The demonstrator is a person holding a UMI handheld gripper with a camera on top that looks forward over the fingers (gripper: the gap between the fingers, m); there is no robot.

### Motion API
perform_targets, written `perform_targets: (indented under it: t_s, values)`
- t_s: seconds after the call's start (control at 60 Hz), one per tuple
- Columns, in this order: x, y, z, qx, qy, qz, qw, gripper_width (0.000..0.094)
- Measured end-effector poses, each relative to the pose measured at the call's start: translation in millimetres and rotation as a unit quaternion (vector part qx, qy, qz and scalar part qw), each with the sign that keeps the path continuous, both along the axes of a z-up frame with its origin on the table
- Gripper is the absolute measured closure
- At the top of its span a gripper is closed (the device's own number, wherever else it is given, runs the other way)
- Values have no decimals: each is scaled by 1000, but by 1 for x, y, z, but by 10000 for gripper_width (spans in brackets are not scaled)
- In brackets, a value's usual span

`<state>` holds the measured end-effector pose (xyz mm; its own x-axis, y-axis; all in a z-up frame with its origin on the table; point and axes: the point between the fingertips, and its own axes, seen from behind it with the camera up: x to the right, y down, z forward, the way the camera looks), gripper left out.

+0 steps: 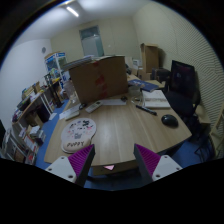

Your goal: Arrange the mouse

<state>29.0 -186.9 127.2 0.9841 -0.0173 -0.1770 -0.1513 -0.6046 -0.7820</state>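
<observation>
The gripper (110, 165) hovers above the near edge of the wooden table (120, 130) with its fingers spread apart and nothing between them. The mouse (169, 120) lies on the table at about 2 o'clock from the fingers, well apart from them, near the table's right edge and just this side of a stack of papers (155, 99). Its long axis cannot be determined. The coming move calls for travel forward and rightward. A cardboard box (98, 78) stands at 12 o'clock; a round mat (78, 134) lies at 10 o'clock.
</observation>
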Motion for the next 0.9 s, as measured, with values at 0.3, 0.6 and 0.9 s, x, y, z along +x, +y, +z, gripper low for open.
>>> perform_targets:
  t_s: [0.3,0.6,0.9]
  values:
    - [122,14,-38,-16,-13,-16,1000,137]
    - [276,88,-111,-20,-73,-13,997,136]
    - [303,158,-143,8,-80,34,996,133]
